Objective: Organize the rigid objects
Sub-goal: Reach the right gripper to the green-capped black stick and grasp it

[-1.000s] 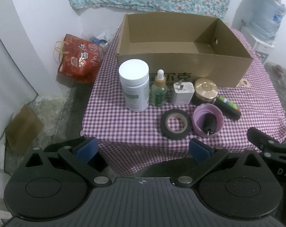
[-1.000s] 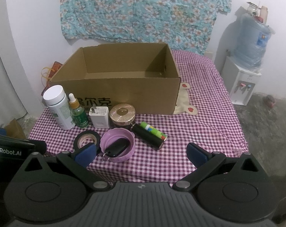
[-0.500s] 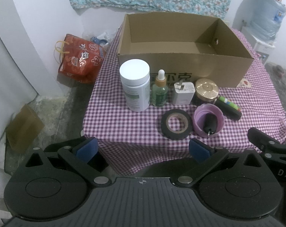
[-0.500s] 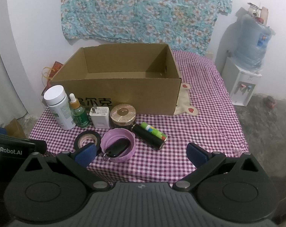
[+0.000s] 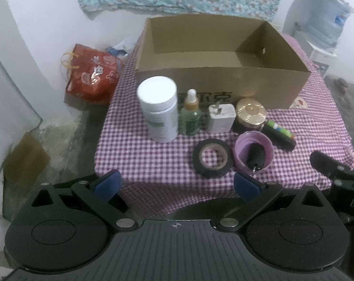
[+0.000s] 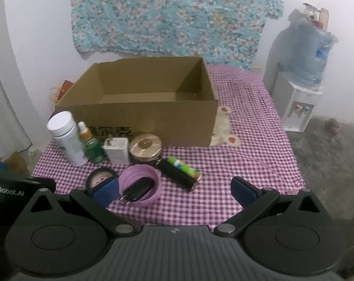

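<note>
Black tube (image 6: 179, 173) flat, long axis diagonal; left gripper (image 5: 177, 185) and right gripper (image 6: 174, 190) agape.

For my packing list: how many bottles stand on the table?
2. The white bottle is leftmost before the cardboard box; the green dropper bottle stands beside it. None seems hidden.

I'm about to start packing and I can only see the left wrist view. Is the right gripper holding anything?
Observer: No. The right gripper has its fingers spread wide, with nothing between them.
Operator: What is past the box on its right side?
Observer: The checked tablecloth runs on well beyond the right wall of the cardboard box.
Operator: And beyond that table edge?
Observer: A white water dispenser stands on the floor there, with a red tap and a blue tap on its front.
</note>
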Available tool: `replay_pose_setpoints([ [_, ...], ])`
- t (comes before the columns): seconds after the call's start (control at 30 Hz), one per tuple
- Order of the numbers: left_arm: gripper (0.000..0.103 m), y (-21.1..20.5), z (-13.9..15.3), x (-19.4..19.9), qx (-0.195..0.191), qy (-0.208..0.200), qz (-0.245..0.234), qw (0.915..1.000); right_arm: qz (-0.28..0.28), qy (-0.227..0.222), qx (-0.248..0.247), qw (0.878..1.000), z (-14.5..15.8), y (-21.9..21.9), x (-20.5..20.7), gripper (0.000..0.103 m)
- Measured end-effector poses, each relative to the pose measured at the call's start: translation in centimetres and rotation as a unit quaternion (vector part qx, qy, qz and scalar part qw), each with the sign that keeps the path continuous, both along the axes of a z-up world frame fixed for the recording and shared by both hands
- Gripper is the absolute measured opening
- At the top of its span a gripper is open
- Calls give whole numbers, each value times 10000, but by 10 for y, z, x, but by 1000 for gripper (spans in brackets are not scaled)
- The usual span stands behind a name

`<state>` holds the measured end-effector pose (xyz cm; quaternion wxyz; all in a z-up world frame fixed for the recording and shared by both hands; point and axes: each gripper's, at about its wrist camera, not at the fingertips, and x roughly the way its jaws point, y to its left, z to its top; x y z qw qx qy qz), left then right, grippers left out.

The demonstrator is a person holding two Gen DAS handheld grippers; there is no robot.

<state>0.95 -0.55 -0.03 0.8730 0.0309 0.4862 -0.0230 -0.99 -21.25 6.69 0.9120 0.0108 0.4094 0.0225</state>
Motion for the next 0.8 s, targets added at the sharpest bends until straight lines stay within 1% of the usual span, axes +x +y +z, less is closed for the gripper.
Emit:
replay_pose_setpoints([
  [0.07, 103, -7, -3, 5, 3, 14, -110, 9999, -75, -27, 15, 10000, -2, -8, 4, 103],
  [0.17, 103, -18, -6, 15, -86, -21, -454, 9989, -180, -32, 127, 9998, -6, -24, 12, 103],
  [0.27, 103, -31, -11, 26, -248, 27, -824, 9963, -191, -29, 242, 9995, -11, -39, 21, 103],
  [0.37, 103, -47, -19, 35, -326, 41, -1104, 9933, -133, -1, 319, 9994, -17, -51, 32, 103],
  [0.47, 103, -63, -24, 40, -378, -139, -1432, 9889, 5, 91, 422, 9991, -25, -64, 48, 101],
  [0.57, 103, -74, -29, 48, -649, -131, -1736, 9826, 273, 243, 545, 9978, -37, -73, 67, 96],
  [0.63, 103, -79, -32, 54, -828, -101, -1867, 9789, 488, 381, 643, 9960, -46, -77, 82, 88],
  [0.7, 102, -88, -36, 59, -769, -103, -1957, 9776, 682, 536, 708, 9937, -55, -78, 96, 78],
  [0.73, 102, -93, -38, 62, -658, -127, -1988, 9777, 791, 622, 736, 9922, -59, -78, 103, 75],
  [0.8, 102, -100, -40, 65, -493, -140, -2048, 9775, 1013, 810, 814, 9882, -69, -75, 116, 66],
])
